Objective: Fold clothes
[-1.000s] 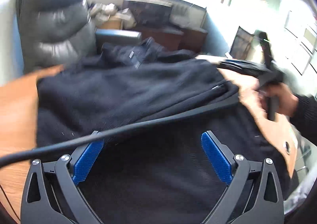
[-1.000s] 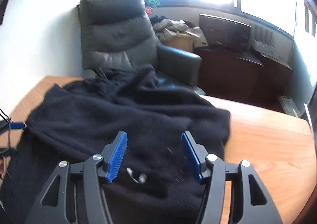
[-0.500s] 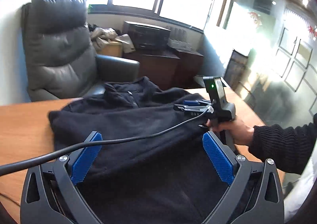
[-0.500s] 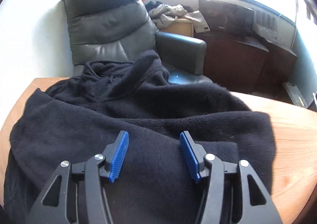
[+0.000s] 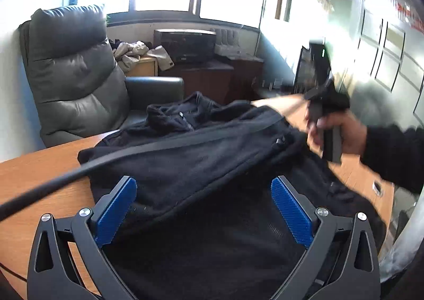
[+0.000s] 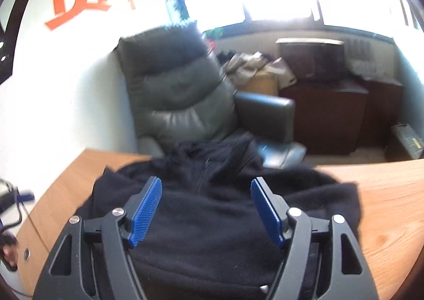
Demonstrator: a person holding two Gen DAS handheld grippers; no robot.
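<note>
A black fleece jacket (image 5: 190,167) lies spread on the wooden table (image 5: 39,164), collar and zipper toward the far edge. My left gripper (image 5: 204,210) is open and empty, held above the jacket's near part. In the right wrist view the same jacket (image 6: 212,223) fills the table middle, and my right gripper (image 6: 206,210) is open and empty above it. The right gripper, held in a hand, also shows blurred in the left wrist view (image 5: 326,114), raised over the jacket's right side.
A grey leather armchair (image 5: 74,82) stands behind the table's far edge. A black cable (image 5: 79,172) runs across the jacket from the left. Dark cabinets (image 6: 326,111) and a cardboard box with clothes (image 6: 261,80) stand under the windows.
My right gripper has lifted up and back from the jacket's right side, its view now tilted higher. My left gripper has drawn back slightly. The jacket lies as before.
</note>
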